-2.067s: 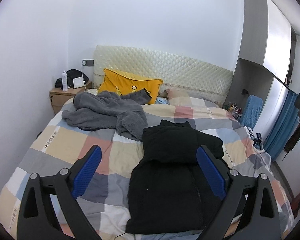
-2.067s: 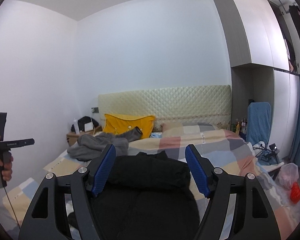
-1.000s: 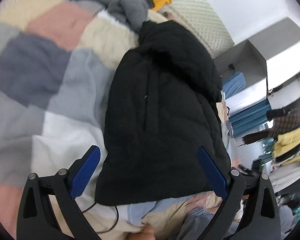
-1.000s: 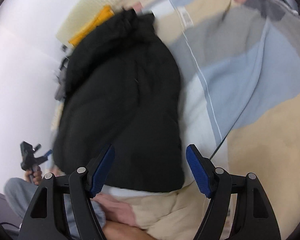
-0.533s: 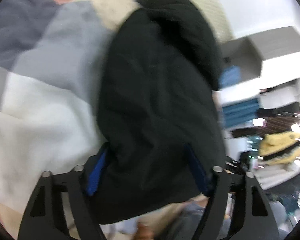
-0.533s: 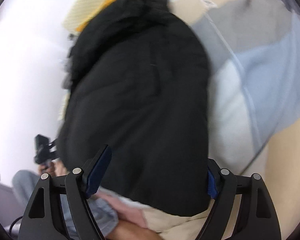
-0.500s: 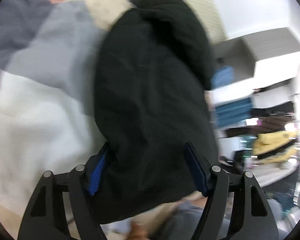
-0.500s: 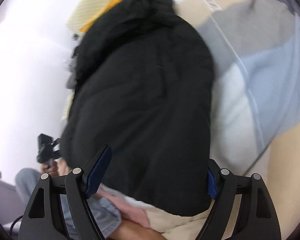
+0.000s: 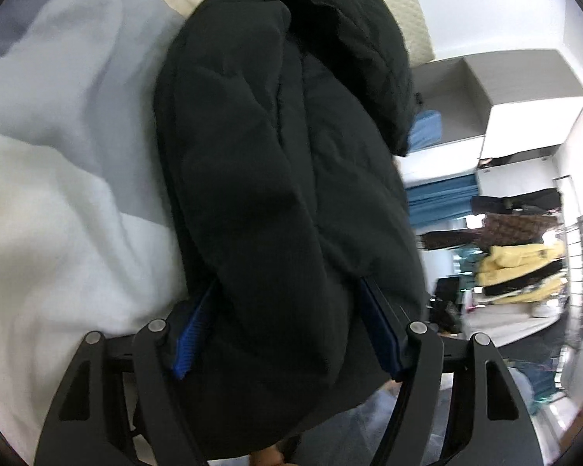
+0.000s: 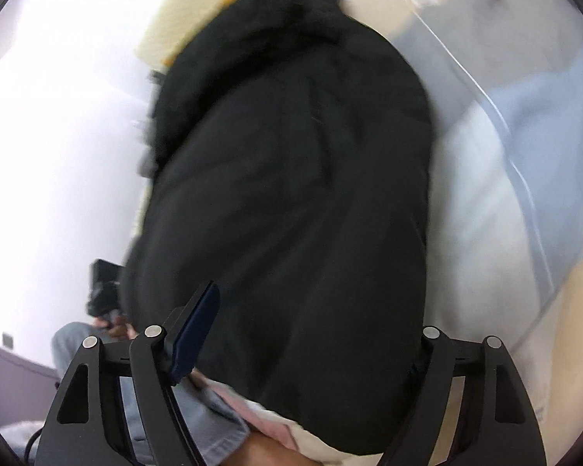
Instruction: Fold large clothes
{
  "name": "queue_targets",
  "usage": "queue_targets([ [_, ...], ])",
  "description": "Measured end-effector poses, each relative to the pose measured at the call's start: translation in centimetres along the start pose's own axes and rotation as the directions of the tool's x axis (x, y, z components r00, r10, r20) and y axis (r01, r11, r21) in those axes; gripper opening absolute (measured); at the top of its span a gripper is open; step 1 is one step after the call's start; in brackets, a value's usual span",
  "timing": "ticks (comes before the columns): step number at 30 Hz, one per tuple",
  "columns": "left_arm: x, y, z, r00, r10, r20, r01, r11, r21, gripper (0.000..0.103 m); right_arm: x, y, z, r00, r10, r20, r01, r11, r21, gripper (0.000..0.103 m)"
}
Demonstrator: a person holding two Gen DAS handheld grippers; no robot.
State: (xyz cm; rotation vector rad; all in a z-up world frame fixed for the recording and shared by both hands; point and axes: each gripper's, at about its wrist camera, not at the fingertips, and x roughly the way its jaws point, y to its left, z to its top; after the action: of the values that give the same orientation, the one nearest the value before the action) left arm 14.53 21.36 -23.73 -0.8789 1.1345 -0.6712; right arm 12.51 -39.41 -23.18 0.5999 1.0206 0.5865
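Note:
A black padded jacket [image 9: 283, 178] lies lengthwise on the patchwork bedcover [image 9: 58, 155], its hood end towards the headboard. My left gripper [image 9: 287, 334] is wide open with the jacket's near hem bulging between its blue pads. In the right wrist view the same jacket [image 10: 291, 194] fills the middle. My right gripper [image 10: 307, 334] is also open around the hem; its left blue pad [image 10: 192, 330] shows, the right pad is hidden by the cloth.
The cream quilted headboard [image 9: 408, 7] is at the far end. A grey wardrobe [image 9: 505, 97] and hanging clothes [image 9: 517, 268] stand to the right. The person's jeans [image 10: 198, 411] and other hand-held gripper [image 10: 103, 291] show at lower left.
Both grippers have dropped from a high view of the bed down to the jacket's near hem and pushed onto it. The left gripper's jaws have narrowed a little around the cloth.

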Motion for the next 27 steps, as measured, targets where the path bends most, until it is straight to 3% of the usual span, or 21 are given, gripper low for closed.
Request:
queue_targets([
  [3, -0.4, 0.5, -0.1, 0.996, -0.092, -0.017, 0.092, 0.995, 0.022, 0.067, -0.4, 0.8, 0.1, 0.998, 0.055, 0.029, -0.055, 0.998, -0.022, 0.076],
  [6, -0.3, 0.3, 0.2, 0.994, -0.103, -0.021, 0.104, 0.994, 0.02, 0.054, 0.7, -0.3, 0.1, 1.0, 0.01, 0.009, -0.01, 1.0, 0.03, 0.073],
  [8, 0.2, 0.0, 0.2, 0.997, -0.072, -0.031, 0.073, 0.997, 0.029, 0.046, 1.5, -0.9, 0.0, 0.999, -0.032, -0.014, 0.033, 0.998, 0.052, 0.059],
  [10, 0.5, -0.3, 0.2, 0.999, -0.029, -0.032, 0.03, 0.999, 0.024, 0.035, 1.7, -0.9, 0.1, 0.998, -0.064, -0.023, 0.065, 0.997, 0.048, 0.035],
  [13, 0.1, -1.3, 0.3, 1.0, 0.007, -0.028, -0.006, 0.998, 0.056, 0.014, 1.0, 0.4, 0.6, 0.999, -0.05, 0.003, 0.05, 0.998, 0.033, 0.018],
  [17, -2.8, -4.7, 1.2, 0.999, -0.015, 0.033, 0.01, 0.989, 0.145, 0.008, -2.0, 3.8, 2.3, 0.997, -0.012, 0.072, 0.013, 1.0, -0.022, 0.014],
  [20, -4.5, -7.8, 2.1, 0.997, 0.006, 0.082, -0.021, 0.983, 0.181, 0.007, -5.4, 7.6, 4.5, 0.989, 0.025, 0.143, -0.015, 0.997, -0.075, 0.013],
  [27, -8.9, -15.0, 3.2, 0.977, 0.0, 0.211, -0.05, 0.972, 0.229, 0.006, -11.8, 14.0, 6.8, 0.966, 0.074, 0.249, -0.036, 0.987, -0.155, 0.012],
])
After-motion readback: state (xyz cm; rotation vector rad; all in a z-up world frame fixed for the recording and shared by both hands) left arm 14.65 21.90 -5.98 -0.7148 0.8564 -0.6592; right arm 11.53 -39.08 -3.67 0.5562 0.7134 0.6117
